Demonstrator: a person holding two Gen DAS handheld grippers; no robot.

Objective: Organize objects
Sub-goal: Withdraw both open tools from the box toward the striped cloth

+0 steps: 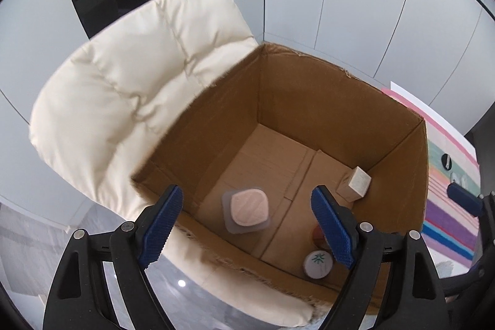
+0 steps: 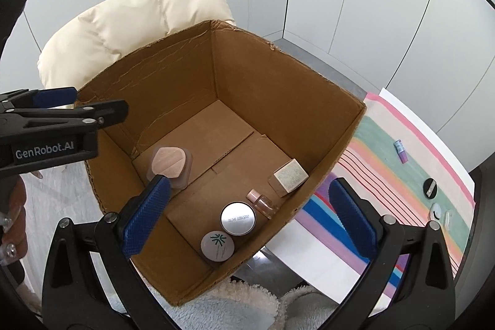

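An open cardboard box [image 1: 309, 88] [image 2: 278, 82] holds a pink-lidded jar [image 1: 249, 207] [image 2: 169, 162], a small beige carton [image 1: 354, 184] [image 2: 290, 175], a white tin with a green logo [image 1: 317, 264] [image 2: 217, 246], a silver tin [image 2: 238, 218] and a small pink-capped bottle [image 2: 262, 203]. My left gripper [image 1: 247, 225] is open and empty above the box's near edge; it also shows in the right wrist view [image 2: 80, 101]. My right gripper [image 2: 247, 218] is open and empty above the box's near right corner.
A cream cushioned chair [image 1: 123, 101] [image 2: 130, 20] stands behind the box. A striped mat [image 2: 402, 175] [image 1: 448, 206] to the right carries a small purple tube [image 2: 401, 151], a black round piece [image 2: 430, 188] and a clear item [image 2: 436, 211]. White wall panels are behind.
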